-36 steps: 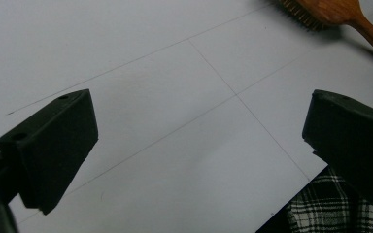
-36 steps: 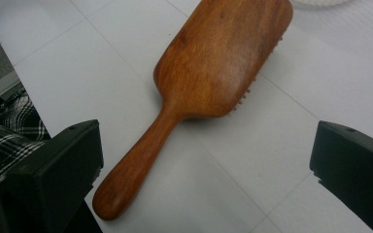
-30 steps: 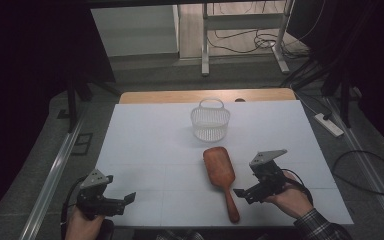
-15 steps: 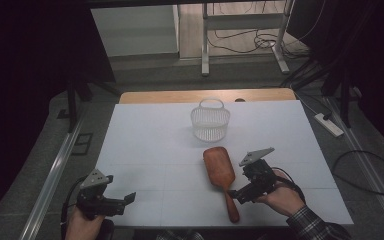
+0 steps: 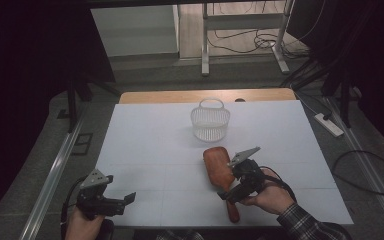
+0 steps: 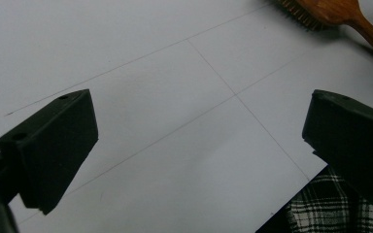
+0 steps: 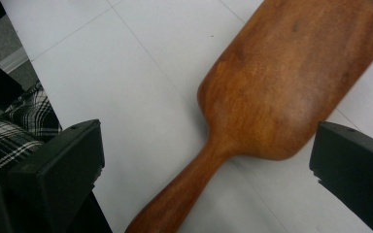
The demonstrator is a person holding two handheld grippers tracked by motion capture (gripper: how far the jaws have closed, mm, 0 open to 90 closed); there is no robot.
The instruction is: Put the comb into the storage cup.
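Note:
A brown wooden paddle hairbrush lies bristles down on the white table sheet, its handle toward the front edge. My right gripper hovers just over its neck, open, with the jaws standing either side of the hairbrush and nothing gripped. My left gripper rests at the front left of the table, open and empty, aimed to the right. In the left gripper view the hairbrush lies far off at the top right, bristles showing.
A clear plastic basket with a handle stands upright at the back middle of the table. A checked sleeve comes in at the front right. Table legs and cables lie on the floor beyond.
My right gripper has moved left from beside the brush to over its neck and handle. The left gripper has stayed put.

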